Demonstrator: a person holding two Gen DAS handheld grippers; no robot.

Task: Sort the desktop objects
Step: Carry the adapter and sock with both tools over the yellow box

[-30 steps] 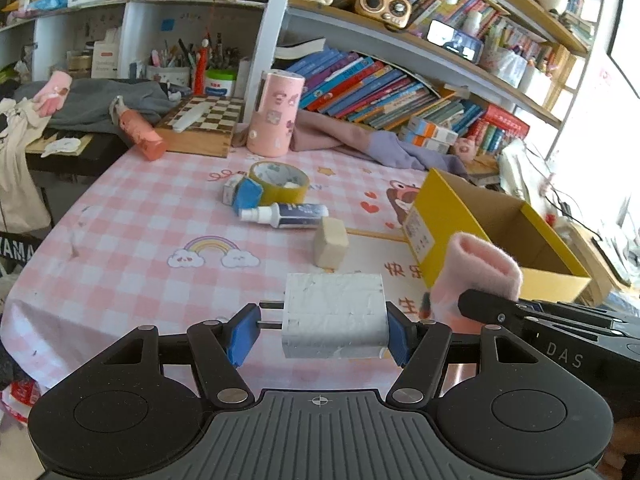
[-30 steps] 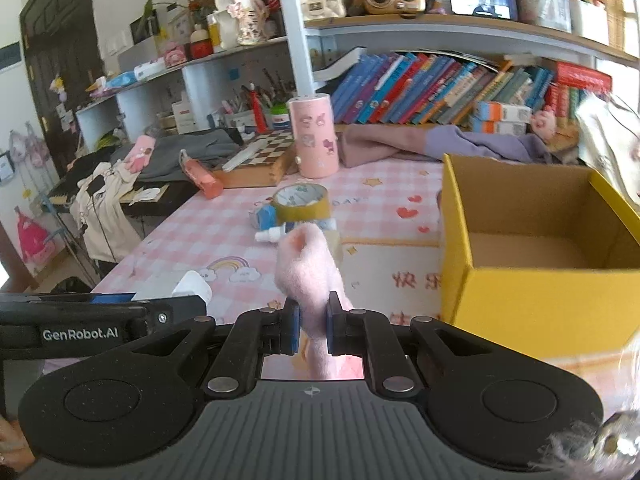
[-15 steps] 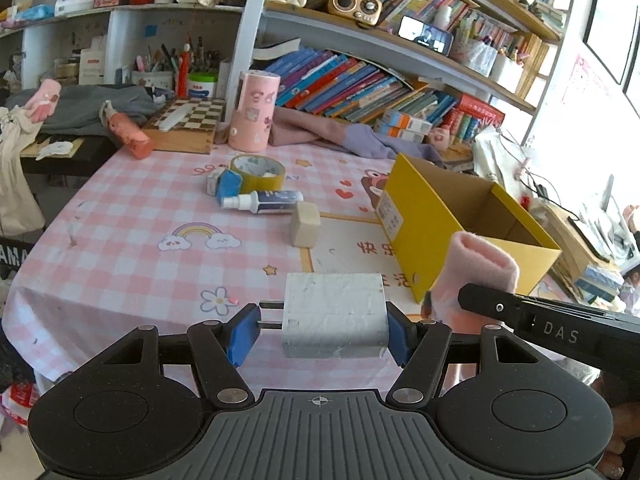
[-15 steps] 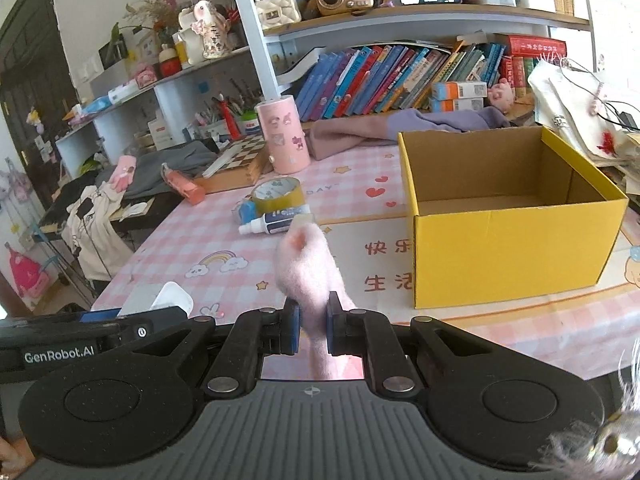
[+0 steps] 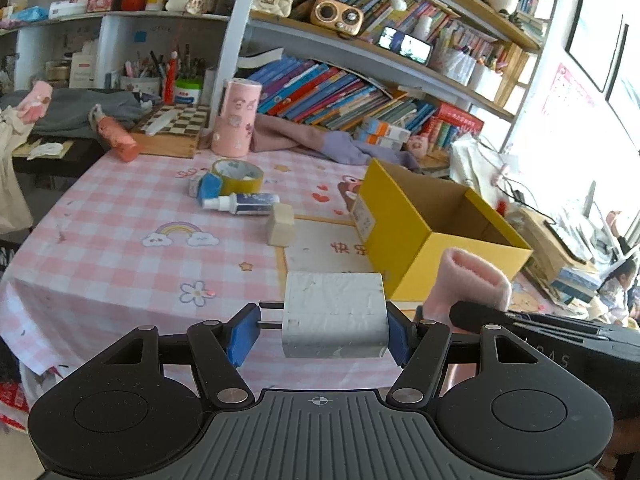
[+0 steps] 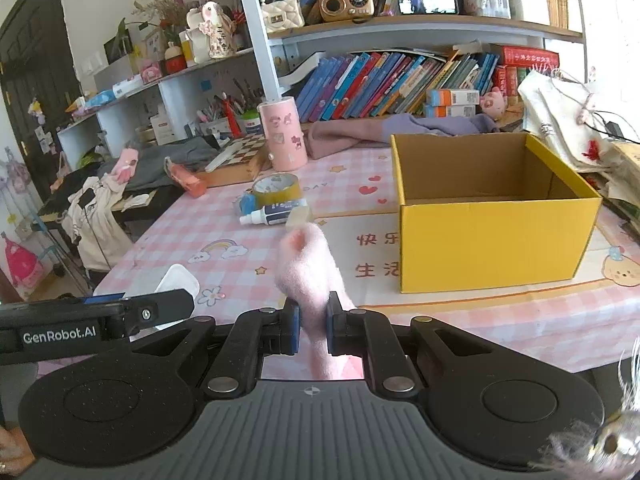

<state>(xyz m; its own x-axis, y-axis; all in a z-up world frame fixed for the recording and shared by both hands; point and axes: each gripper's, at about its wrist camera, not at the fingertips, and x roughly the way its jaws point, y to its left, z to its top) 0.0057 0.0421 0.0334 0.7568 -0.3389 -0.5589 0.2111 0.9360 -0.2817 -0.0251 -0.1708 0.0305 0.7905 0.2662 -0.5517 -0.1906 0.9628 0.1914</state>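
1. L tool (image 5: 320, 334) clamped on white charger block (image 5: 334, 314), prongs vs. left pad; held above desk's near edge.
2. R tool (image 6: 309, 326) pinched tight on pink fuzzy sock (image 6: 308, 268), also over near edge, just left of yellow box (image 6: 496, 236).
3. Box looks empty inside, so nothing sorted yet, as far as visible.
4. Left on desk (image 5: 120, 216), mid/far part: tape roll (image 5: 237, 174), white bottle (image 5: 244, 203), beige block (image 5: 281, 229), small blue item (image 5: 210, 187).
5. Likely next: drop both held items into box.

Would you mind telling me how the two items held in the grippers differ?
The white charger is a hard, boxy block with metal prongs; the pink sock is soft and fuzzy. The charger spans wide-set jaws; the sock is pinched between nearly closed ones. Both are held above the table.
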